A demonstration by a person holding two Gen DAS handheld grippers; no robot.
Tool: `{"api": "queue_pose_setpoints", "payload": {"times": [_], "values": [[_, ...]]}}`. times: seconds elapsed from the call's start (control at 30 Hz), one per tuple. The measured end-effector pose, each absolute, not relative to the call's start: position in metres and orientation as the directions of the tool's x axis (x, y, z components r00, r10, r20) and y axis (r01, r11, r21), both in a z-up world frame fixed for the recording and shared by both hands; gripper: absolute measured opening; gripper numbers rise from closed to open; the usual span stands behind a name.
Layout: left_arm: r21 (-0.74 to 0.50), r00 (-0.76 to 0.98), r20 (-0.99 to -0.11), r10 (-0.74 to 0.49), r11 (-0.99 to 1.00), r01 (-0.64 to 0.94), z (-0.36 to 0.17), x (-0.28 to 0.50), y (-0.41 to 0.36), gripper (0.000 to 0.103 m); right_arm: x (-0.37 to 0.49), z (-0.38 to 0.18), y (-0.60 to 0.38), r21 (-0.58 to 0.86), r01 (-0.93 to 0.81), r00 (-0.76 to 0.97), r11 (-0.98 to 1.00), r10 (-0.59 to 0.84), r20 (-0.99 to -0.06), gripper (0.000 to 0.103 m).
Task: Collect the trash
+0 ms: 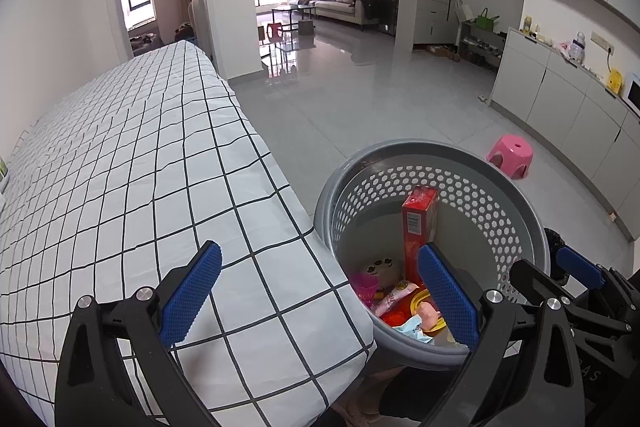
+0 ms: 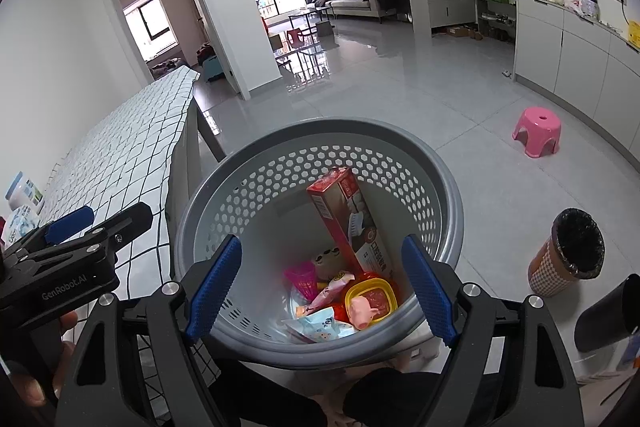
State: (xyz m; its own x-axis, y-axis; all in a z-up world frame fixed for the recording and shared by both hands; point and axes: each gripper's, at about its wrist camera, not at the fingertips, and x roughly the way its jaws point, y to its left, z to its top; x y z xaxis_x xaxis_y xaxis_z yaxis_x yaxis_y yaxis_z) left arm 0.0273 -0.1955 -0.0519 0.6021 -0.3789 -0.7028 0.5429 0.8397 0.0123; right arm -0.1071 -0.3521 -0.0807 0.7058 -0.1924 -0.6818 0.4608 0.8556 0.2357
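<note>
Right gripper [image 2: 322, 287], jaws spread and empty, above the grey basket [image 2: 448, 187]; left gripper [image 1: 320, 291], marked "GenRobot.AI", jaws apart, empty, over the checked tablecloth [image 1: 120, 155]. Basket holds trash: yellow-lidded tub [image 2: 370, 297], red box [image 2: 348, 219] with barcode and unreadable print. Beyond: pink stool [image 2: 538, 131].

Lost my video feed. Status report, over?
Left gripper open, empty. Right gripper open, empty, above grey basket. Trash inside, red box leaning. Nothing obstructing.

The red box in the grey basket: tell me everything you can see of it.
The red box is a long, narrow carton, cardboard by the look, with a barcode on one side and a printed picture and Chinese text on its face. It stands on end inside the grey perforated basket, leaning toward the far wall, its lower end among the small trash on the bottom. No fingers touch it.
</note>
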Motion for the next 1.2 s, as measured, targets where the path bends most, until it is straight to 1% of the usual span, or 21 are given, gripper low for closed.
{"api": "queue_pose_setpoints", "payload": {"times": [0.37, 0.87, 1.2], "values": [[0.002, 0.595, -0.710, -0.376, 0.844, 0.536, -0.053, 0.029, -0.192, 0.097, -0.107, -0.080, -0.350, 0.235, 0.460, 0.708, 0.856, -0.195, -0.678, 0.079], [0.021, 0.629, -0.677, -0.381, 0.845, 0.534, -0.044, 0.019, -0.191, 0.097, -0.109, -0.075, -0.348, 0.235, 0.462, 0.715, 0.855, -0.202, -0.669, 0.079], [0.020, 0.631, -0.675, -0.383, 0.846, 0.534, -0.043, 0.018, -0.191, 0.097, -0.113, -0.074, -0.347, 0.234, 0.460, 0.719, 0.856, -0.205, -0.665, 0.079]]}}
